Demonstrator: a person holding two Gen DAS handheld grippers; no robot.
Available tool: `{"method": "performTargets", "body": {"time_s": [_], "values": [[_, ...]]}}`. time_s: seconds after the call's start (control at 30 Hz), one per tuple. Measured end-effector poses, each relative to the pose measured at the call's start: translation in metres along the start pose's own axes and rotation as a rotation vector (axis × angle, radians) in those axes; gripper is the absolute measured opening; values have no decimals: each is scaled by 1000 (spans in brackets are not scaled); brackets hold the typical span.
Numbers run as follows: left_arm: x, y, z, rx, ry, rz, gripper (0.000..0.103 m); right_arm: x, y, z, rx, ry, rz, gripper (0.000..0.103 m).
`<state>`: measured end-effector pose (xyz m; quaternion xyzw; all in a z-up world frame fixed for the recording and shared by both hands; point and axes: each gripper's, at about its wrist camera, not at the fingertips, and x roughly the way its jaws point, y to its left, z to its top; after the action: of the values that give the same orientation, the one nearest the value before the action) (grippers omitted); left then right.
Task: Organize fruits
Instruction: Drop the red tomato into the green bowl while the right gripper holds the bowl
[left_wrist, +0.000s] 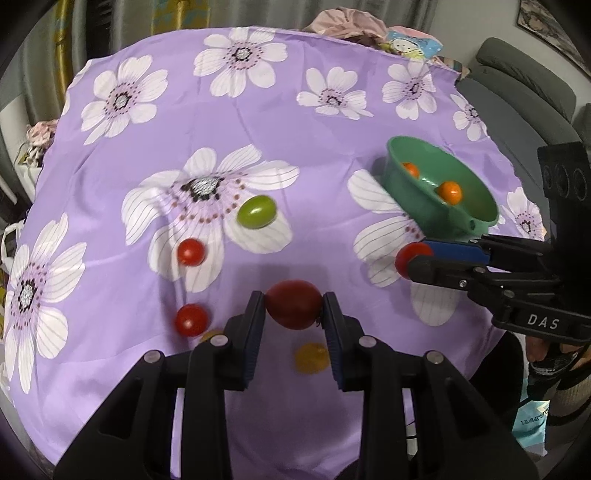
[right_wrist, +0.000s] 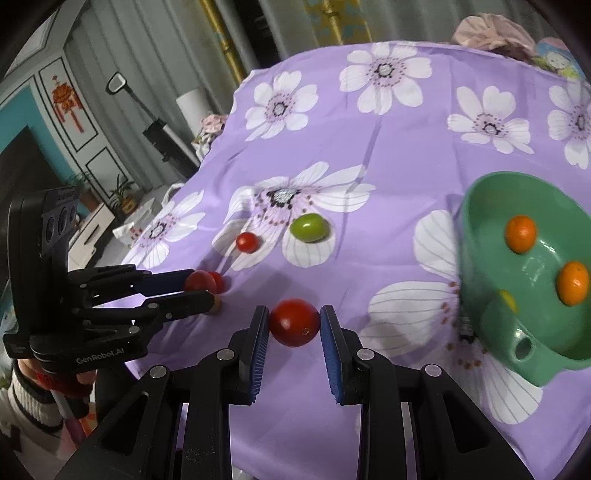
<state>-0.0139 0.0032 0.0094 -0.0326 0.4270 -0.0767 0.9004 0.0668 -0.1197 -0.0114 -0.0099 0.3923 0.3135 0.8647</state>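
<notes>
A table draped in a purple flowered cloth held scattered small fruits and a green bowl with a handle, standing toward the right side.

The left gripper was closed on a dark red tomato, pinched between its blue pads above the cloth. The right gripper likewise gripped a red tomato between its pads, raised just above the cloth and near the bowl's left side.

Inside the bowl lay two small orange fruits and what looked like a bit of yellow fruit near the handle, too hidden to be sure.

Loose on the cloth were a green oval tomato, two small red tomatoes to the left, and a yellow tomato below the left gripper's pads. Another yellowish fruit peeked out beside the lower red one, mostly hidden.

By this reckoning, the sorting was partly done: a few fruits sat in the bowl, two were in hand and seemed bound for it, and at least four remained to be gathered.
</notes>
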Motion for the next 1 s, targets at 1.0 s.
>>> {"method": "performTargets", "body": {"time_s": [1.0], "values": [[55, -125, 100, 196, -38, -229, 31, -77, -111, -11, 190, -208, -242, 30]]}}
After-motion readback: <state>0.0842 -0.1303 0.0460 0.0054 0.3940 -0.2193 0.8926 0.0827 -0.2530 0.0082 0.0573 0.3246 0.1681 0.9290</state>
